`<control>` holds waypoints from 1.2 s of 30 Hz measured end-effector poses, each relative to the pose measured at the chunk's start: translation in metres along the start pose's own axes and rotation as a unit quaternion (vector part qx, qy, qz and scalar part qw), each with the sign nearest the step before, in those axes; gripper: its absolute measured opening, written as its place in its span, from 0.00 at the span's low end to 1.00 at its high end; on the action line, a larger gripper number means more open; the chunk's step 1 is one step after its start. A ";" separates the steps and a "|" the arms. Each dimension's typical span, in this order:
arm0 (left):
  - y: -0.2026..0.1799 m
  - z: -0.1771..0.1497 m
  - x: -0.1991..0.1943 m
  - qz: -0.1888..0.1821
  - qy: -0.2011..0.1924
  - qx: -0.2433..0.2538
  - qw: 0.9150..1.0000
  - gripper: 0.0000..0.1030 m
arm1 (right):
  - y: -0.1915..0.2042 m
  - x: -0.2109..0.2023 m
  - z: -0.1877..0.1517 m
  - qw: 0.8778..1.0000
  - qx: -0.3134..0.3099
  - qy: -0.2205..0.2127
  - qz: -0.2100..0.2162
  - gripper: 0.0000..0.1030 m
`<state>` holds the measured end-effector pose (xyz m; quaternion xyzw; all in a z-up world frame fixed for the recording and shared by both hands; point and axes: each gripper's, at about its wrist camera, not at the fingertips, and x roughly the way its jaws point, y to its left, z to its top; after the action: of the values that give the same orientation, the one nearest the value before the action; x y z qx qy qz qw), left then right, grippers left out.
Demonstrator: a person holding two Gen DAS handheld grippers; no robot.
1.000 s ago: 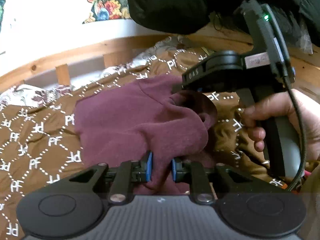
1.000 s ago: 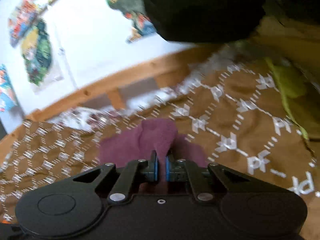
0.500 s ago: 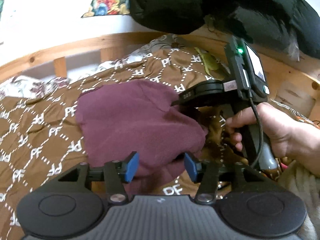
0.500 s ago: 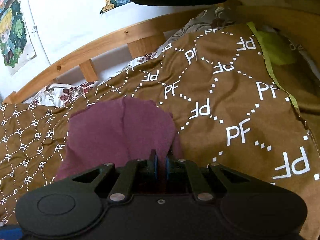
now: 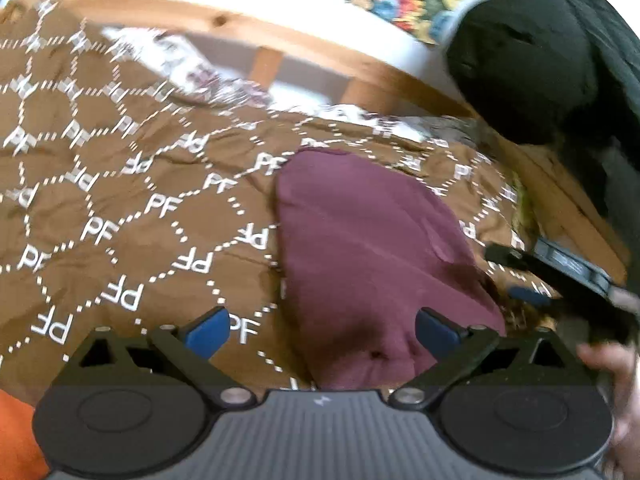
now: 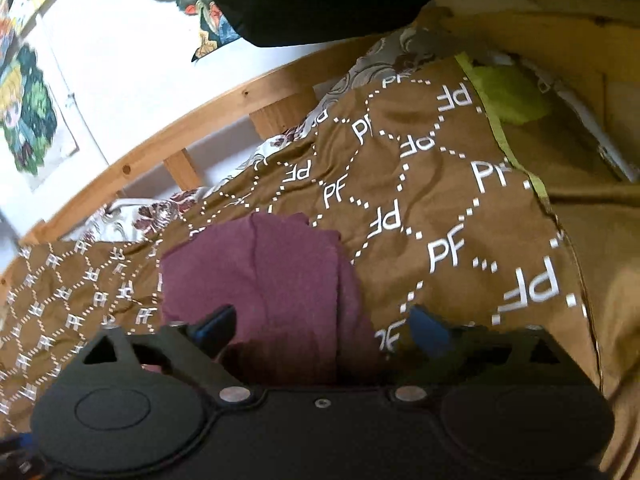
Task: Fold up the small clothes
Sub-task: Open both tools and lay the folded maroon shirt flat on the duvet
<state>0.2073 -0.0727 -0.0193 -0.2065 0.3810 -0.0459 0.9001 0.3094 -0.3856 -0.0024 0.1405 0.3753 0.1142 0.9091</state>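
A maroon garment lies folded in a rounded heap on the brown patterned blanket. My left gripper hovers over its near edge. The jaws are opening and stand wide, and the blue pads touch nothing. In the right wrist view the same maroon garment lies below my right gripper. Its jaws are opening too, spread to either side of the cloth without pressing it. One blue pad of the right gripper shows at the right edge of the left wrist view, with a hand below it.
A wooden bed rail runs along the white wall with posters. A black garment hangs overhead. A floral sheet lies at the blanket's far edge, a green cloth at the right, and something orange at the near left.
Both grippers went from shut on the maroon cloth to wide open and let it drop onto the blanket. The left gripper swung left and rolled; the right one barely shifted.
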 end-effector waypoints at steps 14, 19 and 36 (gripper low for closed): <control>0.018 -0.009 0.032 -0.001 0.018 -0.019 1.000 0.99 | 0.017 0.020 -0.025 0.990 -0.068 0.103 -0.062 0.99; 0.016 -0.014 0.038 0.005 0.029 -0.018 0.999 1.00 | 0.017 0.019 -0.025 0.989 -0.087 0.102 -0.068 0.99; 0.019 -0.018 0.043 0.006 0.037 -0.022 0.999 1.00 | 0.021 0.025 -0.025 0.986 -0.107 0.108 -0.073 0.99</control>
<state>0.2233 -0.0717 -0.0667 -0.2220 0.4161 -0.0399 0.8809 0.3066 -0.3534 -0.0286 0.0014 0.4664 0.1018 0.8787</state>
